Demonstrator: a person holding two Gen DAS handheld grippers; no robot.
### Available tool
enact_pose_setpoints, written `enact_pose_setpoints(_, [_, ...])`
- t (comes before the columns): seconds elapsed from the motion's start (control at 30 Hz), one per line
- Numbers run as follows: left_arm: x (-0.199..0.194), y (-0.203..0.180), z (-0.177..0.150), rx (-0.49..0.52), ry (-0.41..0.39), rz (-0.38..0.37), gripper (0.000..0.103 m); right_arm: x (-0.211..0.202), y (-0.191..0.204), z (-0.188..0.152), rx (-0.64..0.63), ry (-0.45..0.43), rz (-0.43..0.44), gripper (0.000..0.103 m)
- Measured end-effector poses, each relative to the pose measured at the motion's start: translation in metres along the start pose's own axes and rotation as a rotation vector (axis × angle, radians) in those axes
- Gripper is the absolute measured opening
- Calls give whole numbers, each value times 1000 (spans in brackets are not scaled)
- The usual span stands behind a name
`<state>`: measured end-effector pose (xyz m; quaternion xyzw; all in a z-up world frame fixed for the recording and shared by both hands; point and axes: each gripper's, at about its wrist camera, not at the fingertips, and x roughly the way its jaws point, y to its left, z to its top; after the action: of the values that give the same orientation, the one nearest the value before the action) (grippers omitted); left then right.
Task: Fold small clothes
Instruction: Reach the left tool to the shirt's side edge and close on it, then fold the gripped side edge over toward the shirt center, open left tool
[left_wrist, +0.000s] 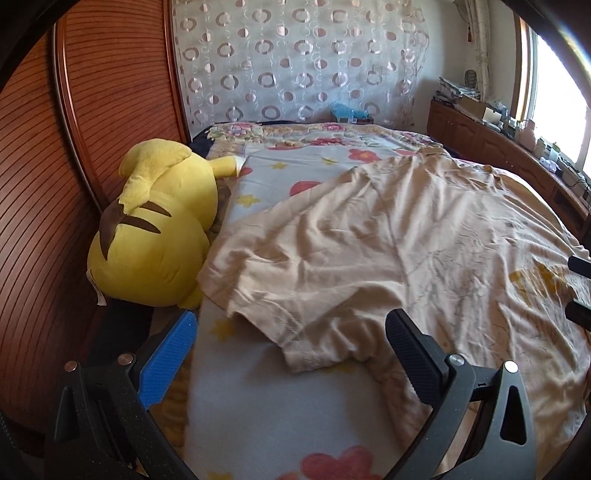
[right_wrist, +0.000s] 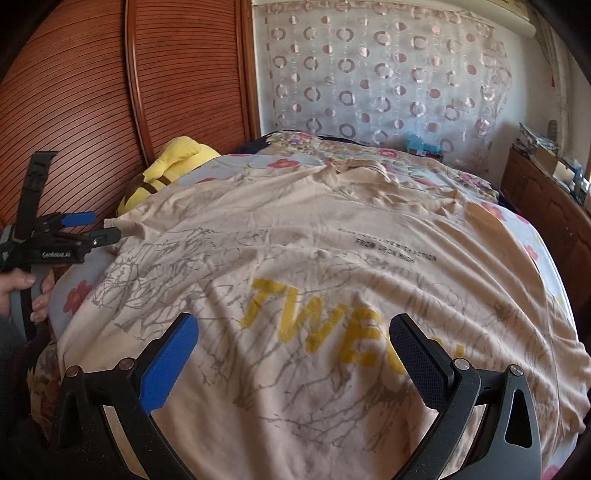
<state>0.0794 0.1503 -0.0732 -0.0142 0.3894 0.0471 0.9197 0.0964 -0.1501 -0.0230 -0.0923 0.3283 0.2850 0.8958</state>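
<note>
- Two grippers, left gripper (left_wrist: 291, 334) and right gripper (right_wrist: 293, 332), are hovering over the wrinkled beige printed cotton T-shirt (right_wrist: 332, 280), jaws gaping wide, gripping nothing.
- Yellow plush toy (left_wrist: 155, 229) is lying beside the T-shirt's sleeve.

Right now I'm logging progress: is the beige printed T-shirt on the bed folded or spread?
Spread. The beige printed T-shirt lies flat though wrinkled over the floral bedspread, yellow lettering showing, one sleeve extended sideways.

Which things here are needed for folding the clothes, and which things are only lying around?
For the job: beige T-shirt, left gripper, right gripper.

Just lying about: yellow plush toy, flowered blanket, blue object by the curtain, clutter on the wooden cabinet.
</note>
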Motion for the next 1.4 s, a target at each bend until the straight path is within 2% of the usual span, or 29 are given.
enact_pose_setpoints(0.2, [15,40,13,-85,48,-64,83,12,7,-1,-29,6,29,103])
enact_pose_setpoints(0.37, [31,54,18,-123,95,-104,66,12,5,-1,-46,21,59,103])
enact_pose_setpoints(0.4, [34,55,18,-125,107,-112,64,12,5,-2,-47,22,61,103])
enact_pose_setpoints(0.47, [42,54,16,-110,137,-112,51,13,3,-3,-49,26,67,103])
enact_pose_setpoints(0.53, [43,55,16,-102,135,-123,51,12,1,-5,-49,29,69,103])
enact_pose_setpoints(0.63, [39,52,16,-74,131,-119,44,11,-1,-5,-47,28,72,103])
enact_pose_setpoints(0.7, [35,45,16,-18,110,-68,33,13,6,-1,-48,28,68,103])
enact_pose_setpoints(0.73, [33,43,16,6,104,-49,13,13,5,-2,-47,27,69,103])
enact_pose_setpoints(0.8, [30,40,18,32,96,-39,7,16,9,0,-43,27,71,103])
enact_pose_setpoints(0.93, [16,31,24,91,38,22,4,17,5,-1,-27,24,78,103])
enact_pose_setpoints(1.03, [6,27,31,107,-5,24,4,18,3,-1,-16,26,79,103])
enact_pose_setpoints(1.2, [-11,11,48,108,-55,-64,3,16,-4,-1,-1,19,69,103])
enact_pose_setpoints(1.4, [-24,-36,71,160,-97,-185,3,7,-20,-3,45,3,48,103])
